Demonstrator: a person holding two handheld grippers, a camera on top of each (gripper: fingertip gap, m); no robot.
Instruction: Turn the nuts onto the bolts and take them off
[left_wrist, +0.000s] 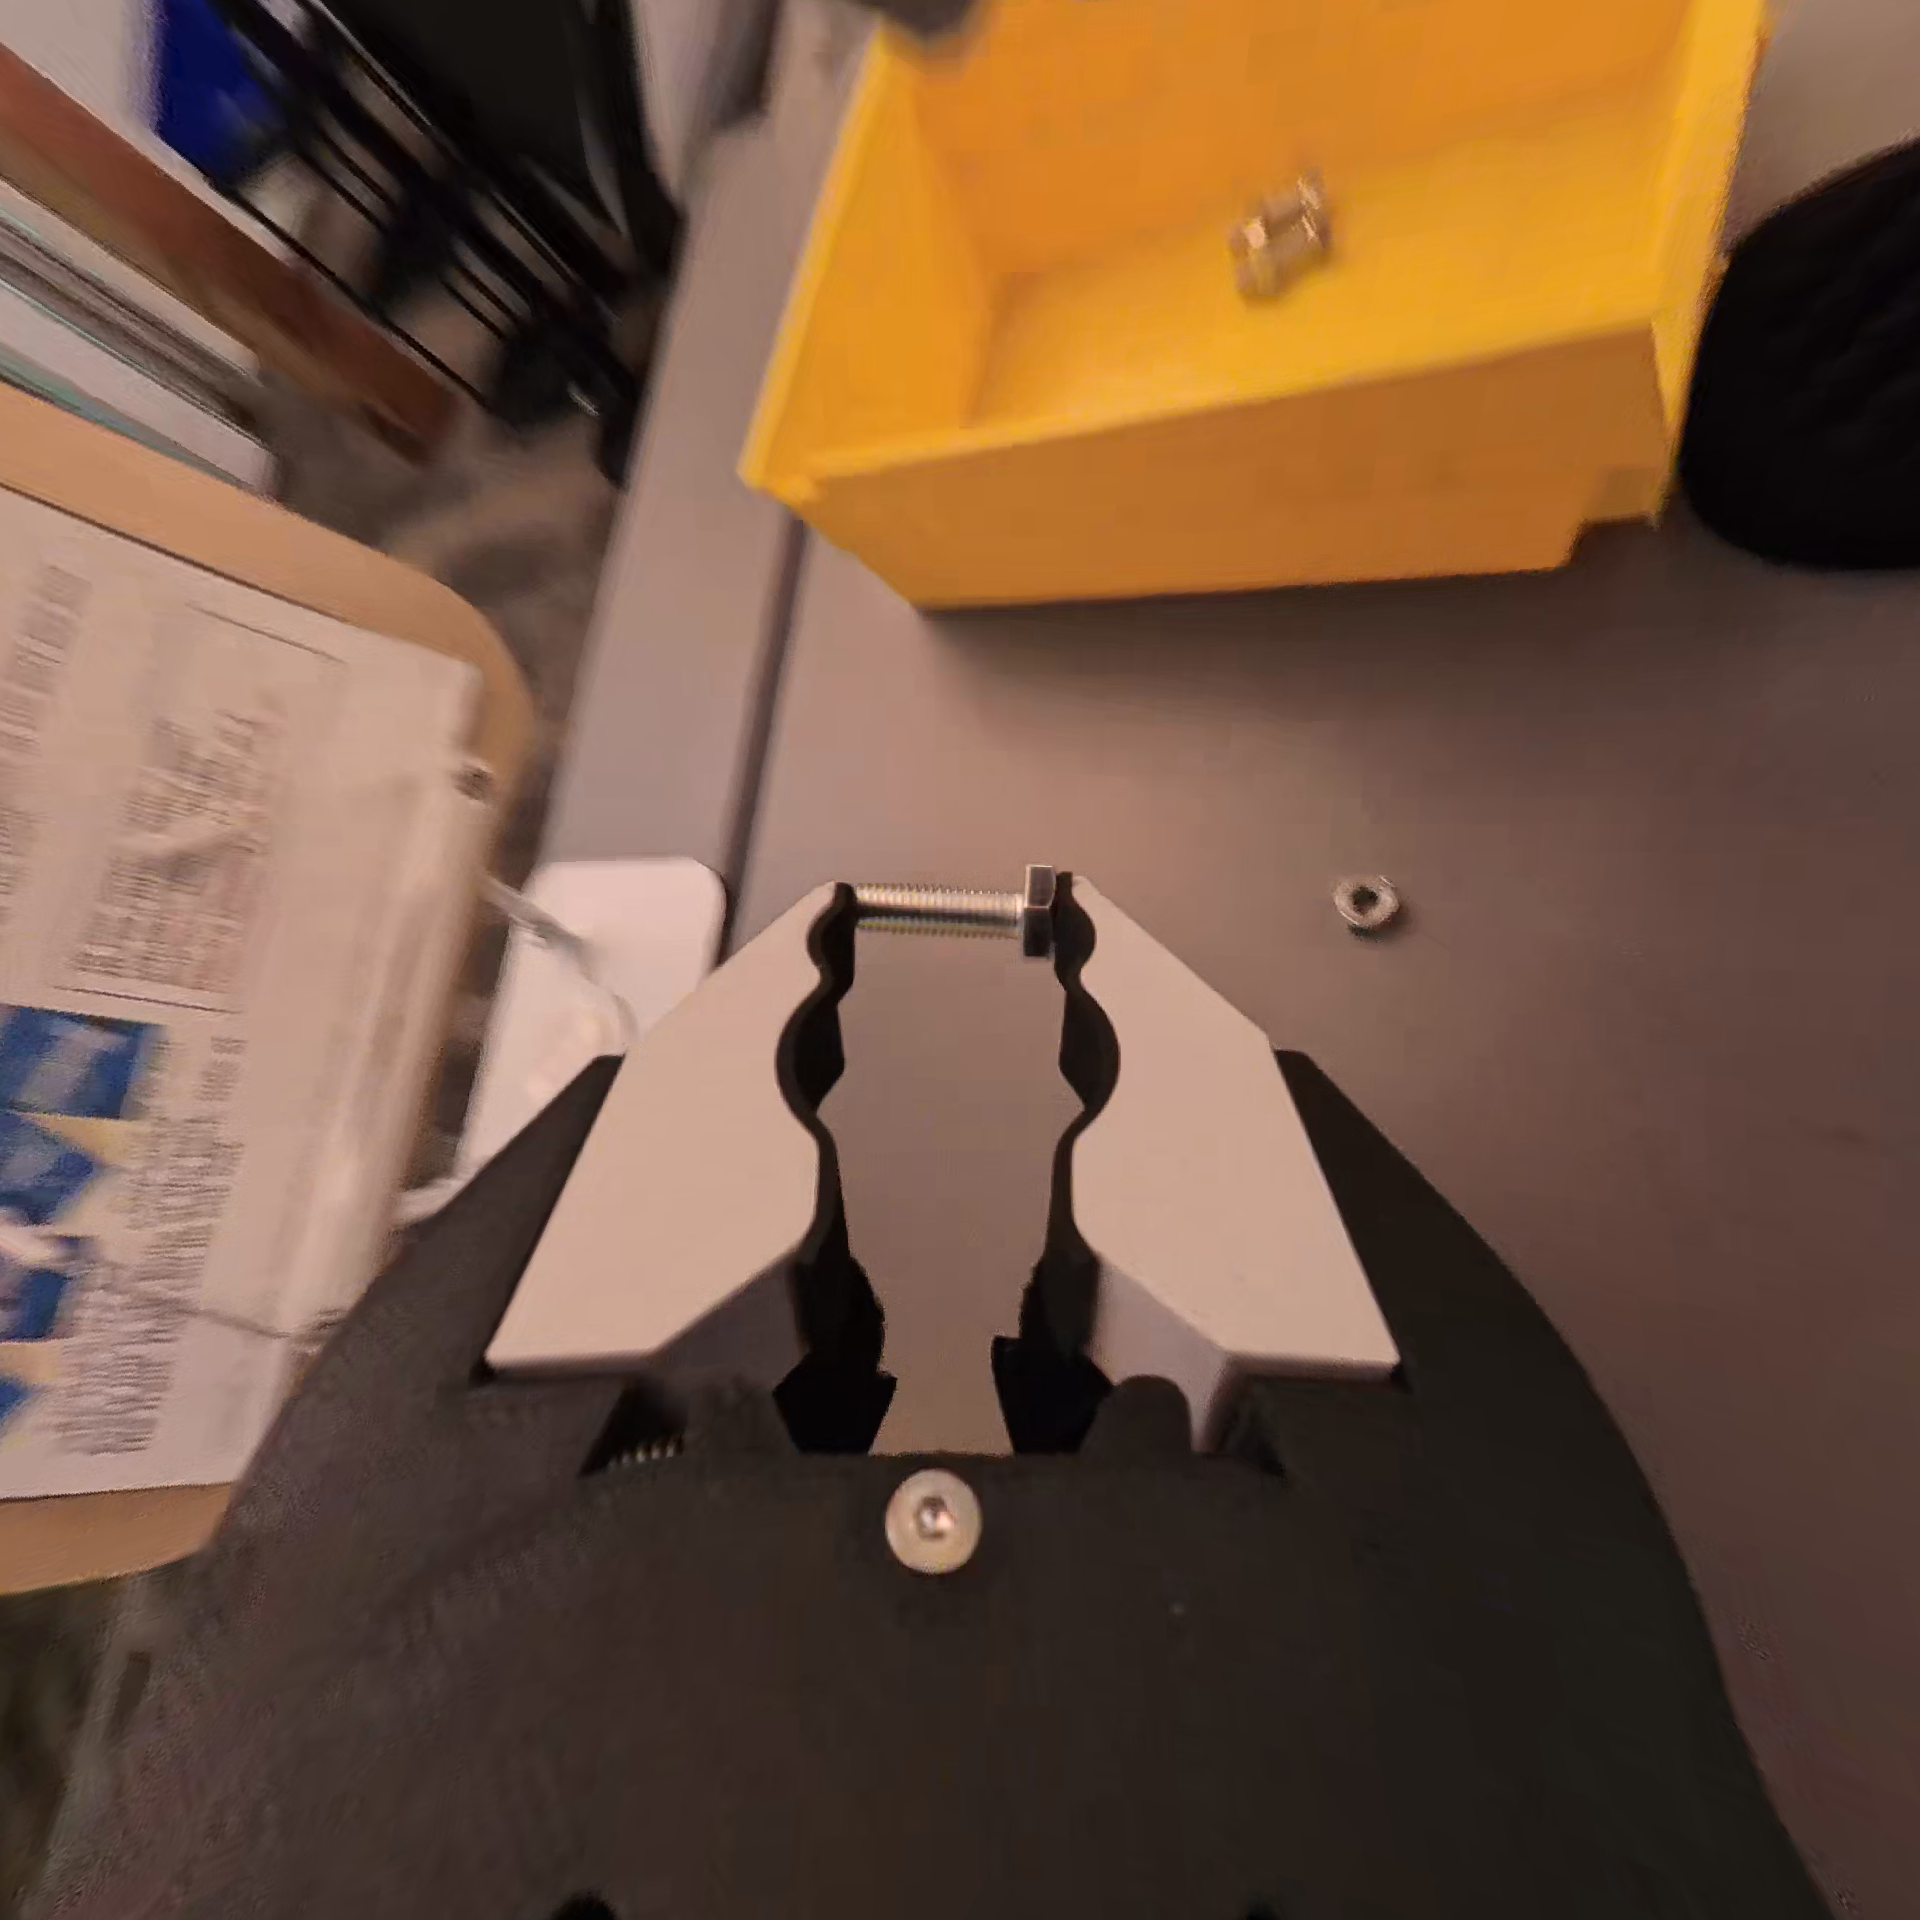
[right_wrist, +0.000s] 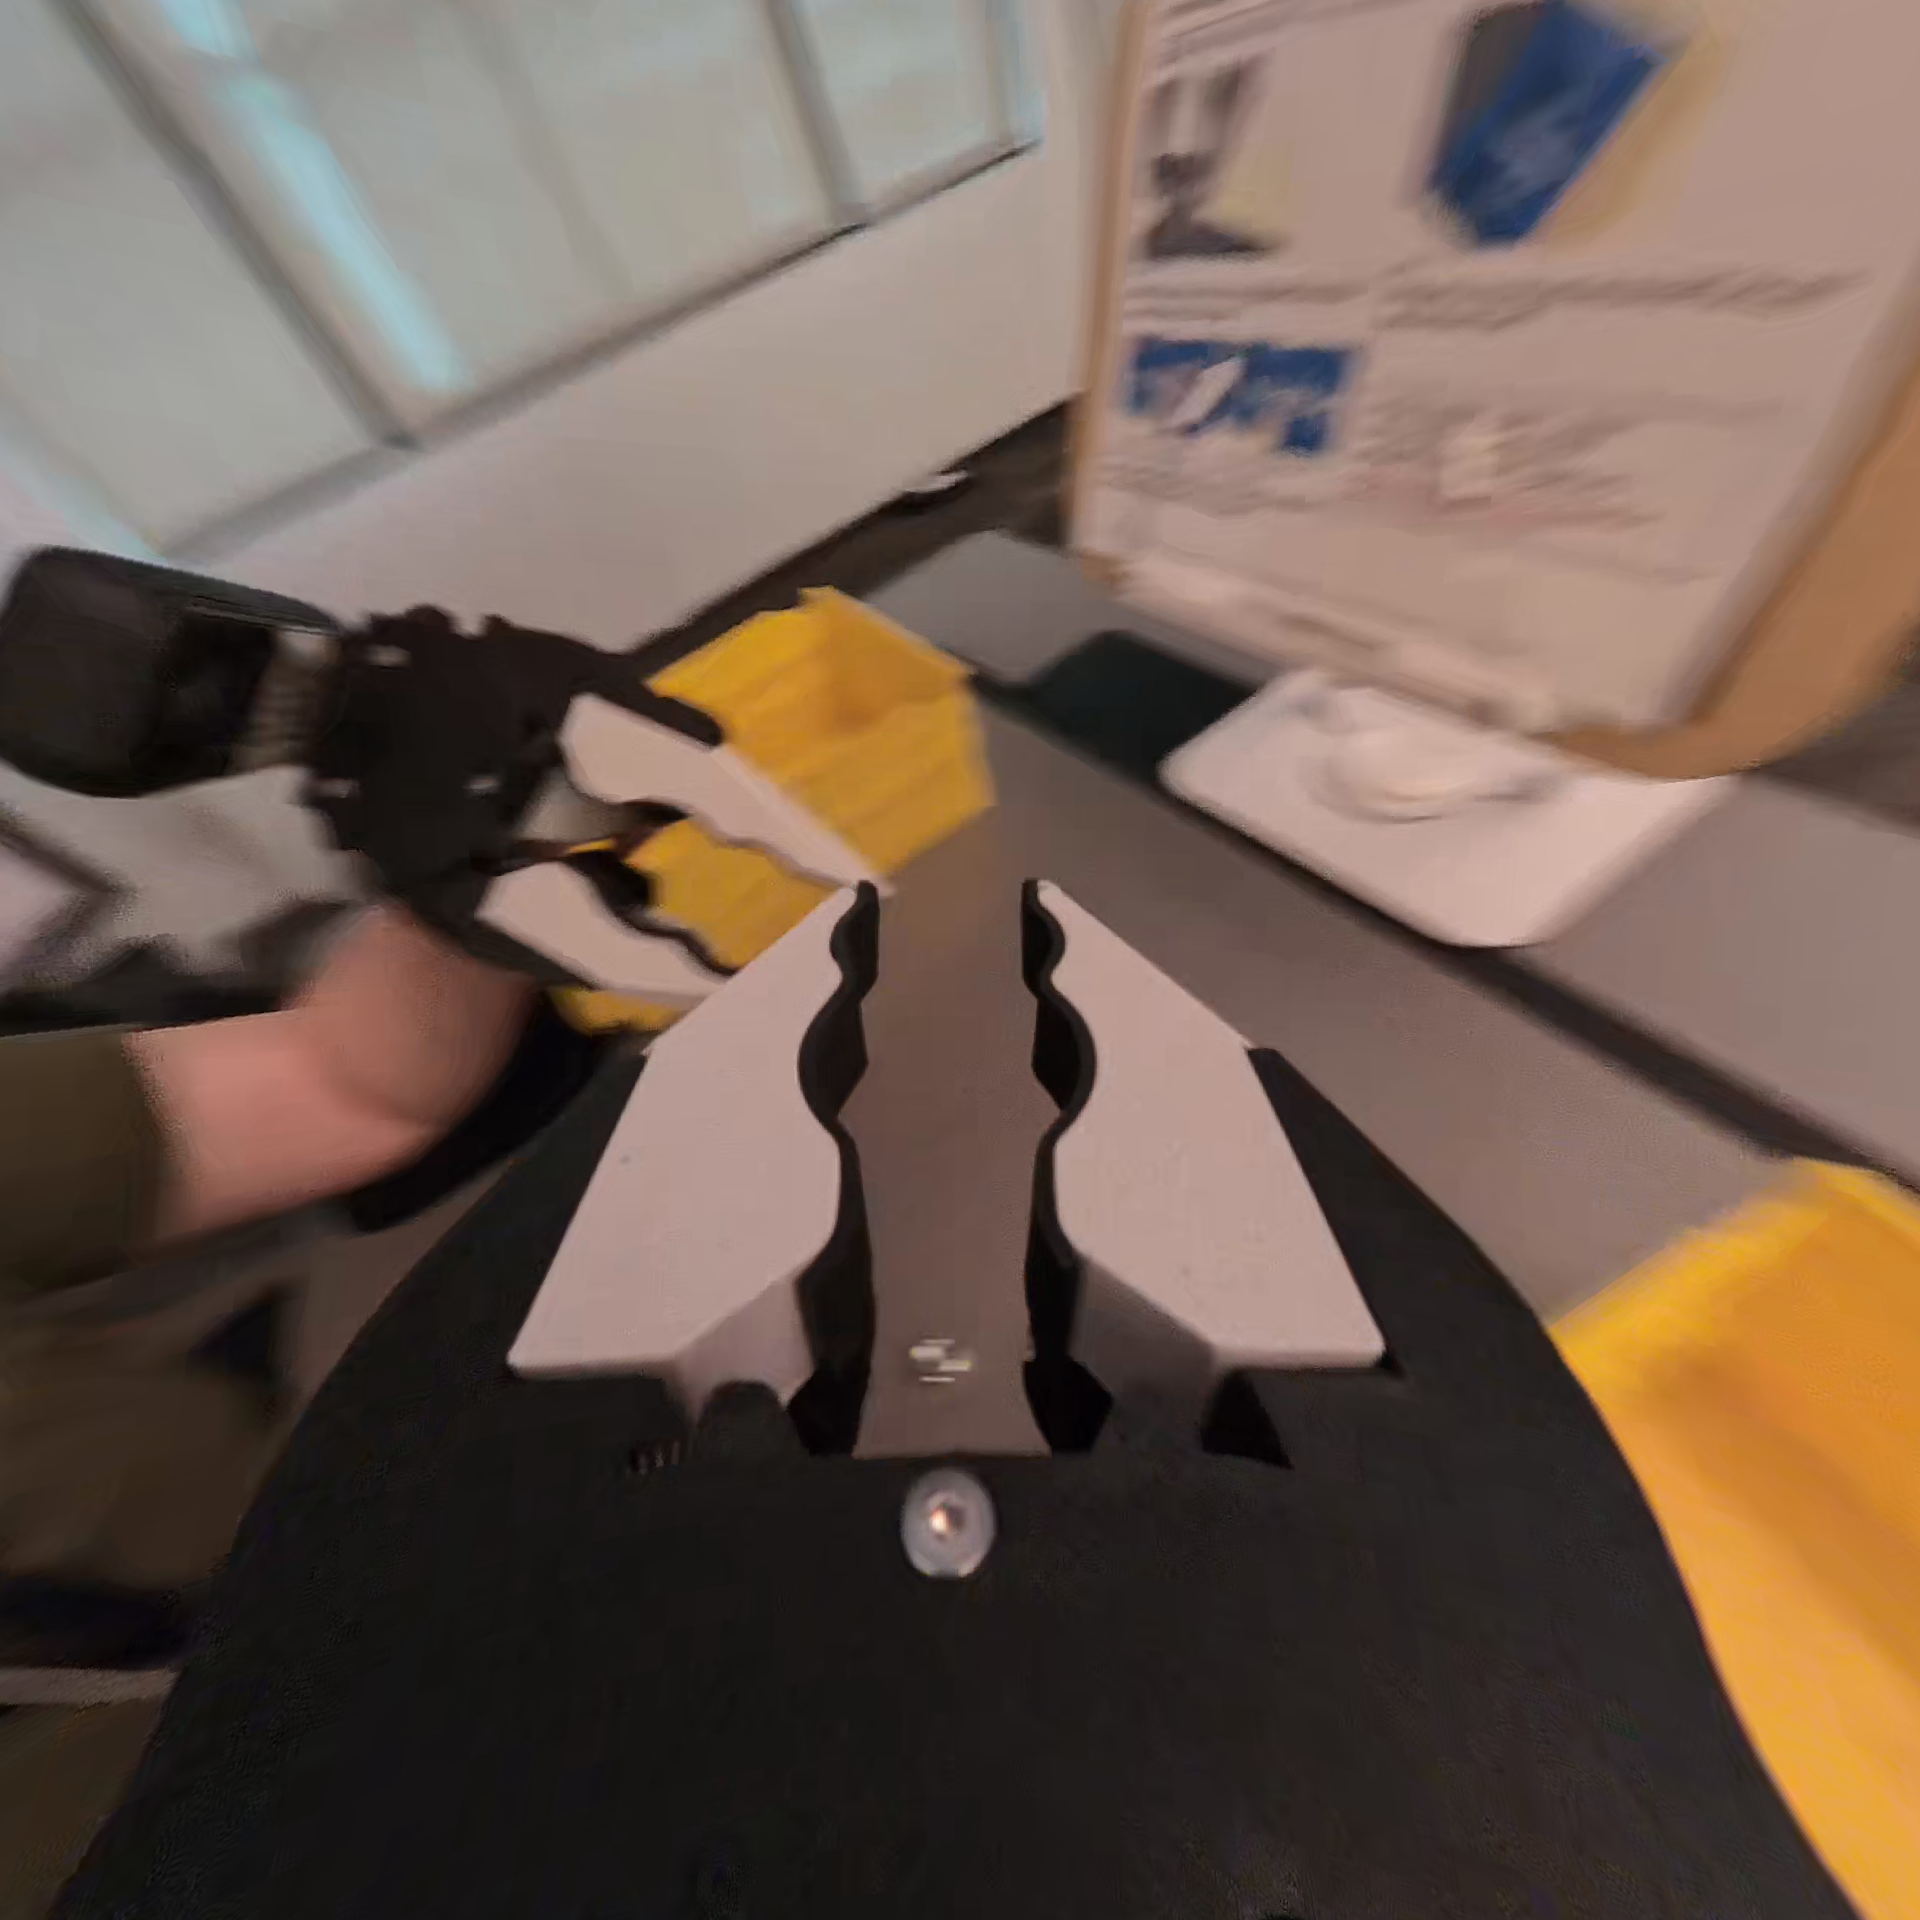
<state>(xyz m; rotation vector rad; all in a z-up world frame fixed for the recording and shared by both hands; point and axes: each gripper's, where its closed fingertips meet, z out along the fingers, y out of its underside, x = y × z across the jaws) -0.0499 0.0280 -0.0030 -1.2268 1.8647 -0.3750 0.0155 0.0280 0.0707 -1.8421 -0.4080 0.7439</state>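
1 bolt (left_wrist: 951, 912) sits pinched lengthwise between the left gripper (left_wrist: 954, 914) jaws; the right gripper (right_wrist: 948, 902) jaws gape empty (mid-approach, I judge); next, grasp the loose nut (left_wrist: 1367, 905) on the counter (left_wrist: 1351, 1039) and thread it on.

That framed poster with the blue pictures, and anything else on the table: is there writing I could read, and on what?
Nothing can be quoted here.
Wood-framed white poster with blue pictures: it carries lines of print, smeared by motion blur in both views.
Yellow plastic bin: no marking shows.
Silver hex-head bolt clamped in the left tool: no marking visible.
Small silver nut on the dark table: too small to tell.
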